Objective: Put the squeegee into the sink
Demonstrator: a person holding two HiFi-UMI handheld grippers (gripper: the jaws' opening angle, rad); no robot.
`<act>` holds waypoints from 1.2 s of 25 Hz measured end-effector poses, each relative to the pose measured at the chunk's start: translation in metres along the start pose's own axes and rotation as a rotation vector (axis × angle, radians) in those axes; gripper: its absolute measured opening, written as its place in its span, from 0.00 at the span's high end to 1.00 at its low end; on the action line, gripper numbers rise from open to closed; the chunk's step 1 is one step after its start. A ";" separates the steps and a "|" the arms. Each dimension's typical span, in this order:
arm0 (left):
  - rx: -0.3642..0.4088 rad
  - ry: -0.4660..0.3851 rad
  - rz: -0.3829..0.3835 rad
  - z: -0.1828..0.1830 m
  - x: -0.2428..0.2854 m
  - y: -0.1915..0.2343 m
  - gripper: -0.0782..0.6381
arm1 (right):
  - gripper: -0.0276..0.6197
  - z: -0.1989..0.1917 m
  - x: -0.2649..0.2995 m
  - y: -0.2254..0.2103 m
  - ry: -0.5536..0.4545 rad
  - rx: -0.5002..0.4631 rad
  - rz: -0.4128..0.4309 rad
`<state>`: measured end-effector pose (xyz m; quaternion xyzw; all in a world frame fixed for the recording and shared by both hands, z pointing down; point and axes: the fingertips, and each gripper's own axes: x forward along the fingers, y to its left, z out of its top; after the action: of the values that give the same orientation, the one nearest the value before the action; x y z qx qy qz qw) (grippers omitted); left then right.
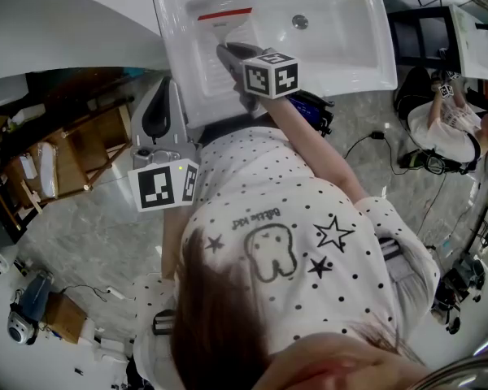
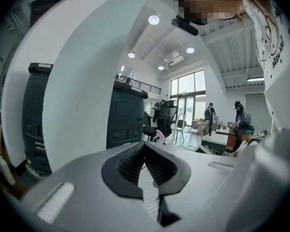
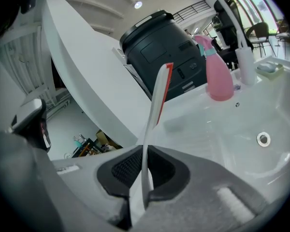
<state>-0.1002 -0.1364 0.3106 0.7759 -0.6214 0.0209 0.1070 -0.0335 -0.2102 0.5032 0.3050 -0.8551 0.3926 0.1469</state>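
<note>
The squeegee (image 1: 224, 19) has a white handle and a red-edged blade, and it hangs over the left half of the white sink (image 1: 366, 63). My right gripper (image 1: 225, 52) is shut on its handle, with the marker cube just behind. In the right gripper view the squeegee (image 3: 157, 98) rises upright from between the pads of the right gripper (image 3: 145, 151), above the sink (image 3: 241, 153). My left gripper (image 1: 166, 88) stays left of the sink's front corner, near my body. In the left gripper view the left gripper (image 2: 145, 149) has its tips together and holds nothing.
A pink spray bottle (image 3: 217, 79) and a tall faucet (image 3: 229, 13) stand at the sink's back rim. The drain (image 3: 263, 138) lies in the basin's middle. A dark bin-like machine (image 3: 164, 47) stands behind the sink. Wooden shelving (image 1: 57, 161) is left; a seated person (image 1: 451, 116) is right.
</note>
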 end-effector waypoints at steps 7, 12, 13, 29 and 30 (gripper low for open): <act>-0.004 0.008 -0.006 -0.002 0.000 -0.003 0.90 | 0.92 -0.017 0.011 -0.009 0.047 0.037 0.003; -0.008 0.010 -0.005 -0.003 0.000 -0.004 0.90 | 0.92 -0.026 0.020 -0.016 0.078 0.051 -0.007; -0.009 0.012 -0.003 -0.004 0.000 -0.004 0.90 | 0.92 -0.028 0.022 -0.017 0.081 0.069 -0.001; -0.024 0.013 0.010 -0.006 0.001 -0.001 0.90 | 0.92 -0.052 0.043 -0.044 0.160 0.214 -0.043; -0.025 0.014 0.010 -0.006 0.001 -0.001 0.90 | 0.92 -0.052 0.044 -0.045 0.162 0.218 -0.043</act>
<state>-0.0984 -0.1358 0.3165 0.7711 -0.6249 0.0189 0.1210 -0.0381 -0.2107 0.5848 0.3049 -0.7859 0.5033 0.1898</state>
